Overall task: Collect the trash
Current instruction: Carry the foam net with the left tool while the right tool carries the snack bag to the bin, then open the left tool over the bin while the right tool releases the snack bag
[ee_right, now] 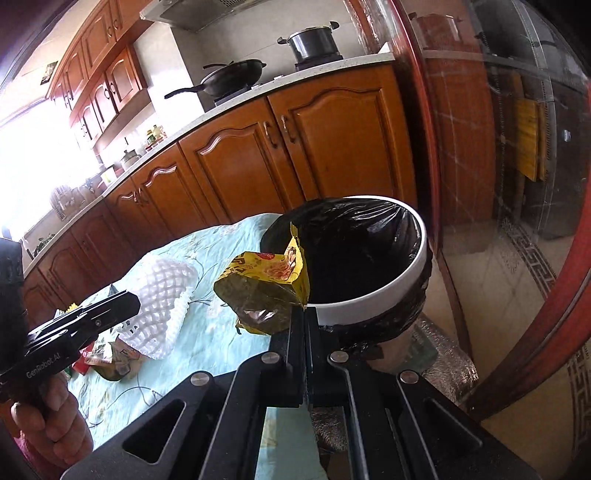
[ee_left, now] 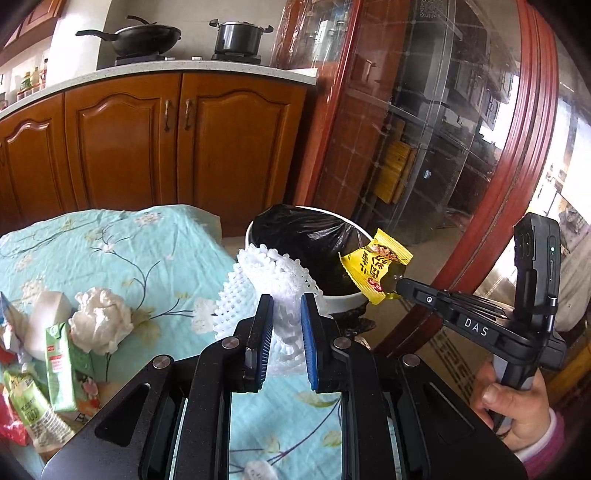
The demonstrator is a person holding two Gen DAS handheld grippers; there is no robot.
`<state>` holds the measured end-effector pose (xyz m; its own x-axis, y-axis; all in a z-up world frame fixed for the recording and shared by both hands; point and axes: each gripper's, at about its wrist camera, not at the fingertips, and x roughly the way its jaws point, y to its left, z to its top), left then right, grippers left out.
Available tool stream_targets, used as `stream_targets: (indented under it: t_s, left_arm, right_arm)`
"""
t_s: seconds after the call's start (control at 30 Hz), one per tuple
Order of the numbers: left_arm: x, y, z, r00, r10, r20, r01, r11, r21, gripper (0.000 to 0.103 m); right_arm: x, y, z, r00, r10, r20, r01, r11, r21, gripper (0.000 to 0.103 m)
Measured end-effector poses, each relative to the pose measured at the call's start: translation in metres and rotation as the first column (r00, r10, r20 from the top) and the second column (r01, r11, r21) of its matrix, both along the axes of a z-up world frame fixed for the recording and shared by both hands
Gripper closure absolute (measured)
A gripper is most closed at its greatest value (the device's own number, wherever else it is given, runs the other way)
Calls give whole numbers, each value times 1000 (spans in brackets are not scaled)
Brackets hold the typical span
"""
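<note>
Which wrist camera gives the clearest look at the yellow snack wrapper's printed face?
The left wrist view: the yellow wrapper faces that camera, print readable, pinched at one corner by the right gripper at the bin rim. The right wrist view shows it crumpled and mostly shadowed.

yellow wrapper (ee_left: 375, 266) | white foam net (ee_left: 275, 280) | black bin liner (ee_right: 354, 240)

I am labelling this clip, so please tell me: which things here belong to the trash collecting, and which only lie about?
Belong to the job:
- white foam net, in left hand-held gripper
- yellow wrapper, in right hand-held gripper
- trash bin with black bag
- crumpled tissue, green cartons

Just lying about:
- wok
- pot
- floral tablecloth
</note>
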<state>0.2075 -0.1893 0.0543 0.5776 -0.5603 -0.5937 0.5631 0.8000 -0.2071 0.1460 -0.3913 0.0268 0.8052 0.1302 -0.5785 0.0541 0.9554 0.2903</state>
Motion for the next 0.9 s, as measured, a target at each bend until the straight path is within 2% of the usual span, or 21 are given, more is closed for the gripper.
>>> stream_targets:
  t_s: [0.17, 0.37, 0.6, 0.83, 0.9]
  left_arm:
    - [37, -30, -3, 997, -29, -75, 29, 1000, 3, 89]
    - [73, -65, -4, 992, -53, -118, 60, 997, 54, 89]
    - [98, -88, -13, 985, -73, -157, 89, 991, 100, 89]
    - [117, -99, -27, 974, -83, -211, 108, 988, 113, 87]
    - [118, -99, -30, 972, -84, -222, 109, 988, 107, 85]
  right_arm:
    - [23, -16, 2, 999, -26, -46, 26, 1000, -7, 103]
    - [57, -32, 1, 993, -38, -116, 33, 998, -44, 103]
    - [88, -43, -6, 980, -40, -194, 24, 996, -84, 103]
    - [106, -47, -11, 971, -36, -235, 12, 995, -102, 102]
    - [109, -49, -11, 970, -38, -239, 17, 996, -92, 95]
